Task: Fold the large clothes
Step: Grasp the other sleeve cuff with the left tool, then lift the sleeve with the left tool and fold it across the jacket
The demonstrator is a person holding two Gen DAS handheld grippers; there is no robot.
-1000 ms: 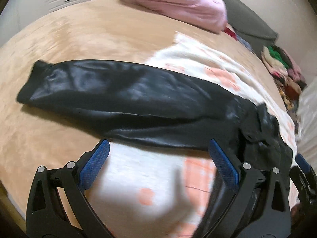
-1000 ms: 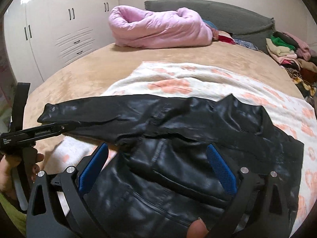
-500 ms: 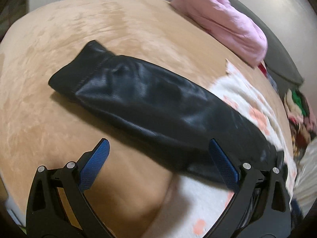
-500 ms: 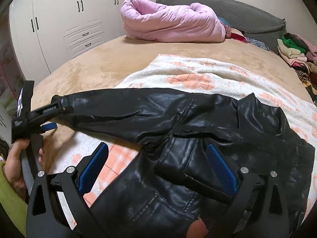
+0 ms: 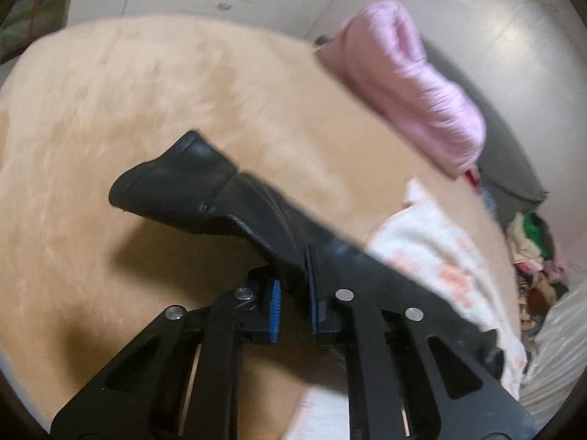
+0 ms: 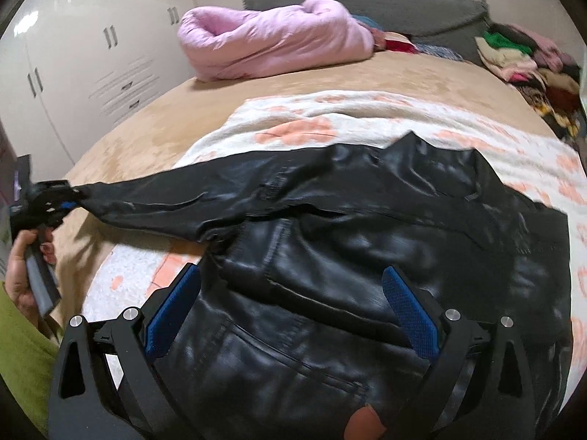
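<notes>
Left wrist view: left gripper (image 5: pixel 293 293) clamped on the black leather jacket's sleeve (image 5: pixel 234 205) just behind the cuff, cuff sticking out ahead over tan bedspread (image 5: pixel 128 110), prob. to swing it inward.

Right wrist view: right gripper (image 6: pixel 291 315) spread wide, empty, hovering w/ black leather jacket (image 6: pixel 367 256) body betw. its pads, likely ready to pin it.

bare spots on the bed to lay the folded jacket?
Free: tan bedspread between the wardrobe, pink duvet and black jacket sleeve. Crowded: clothes pile far right; jacket covers most of the floral blanket.
</notes>
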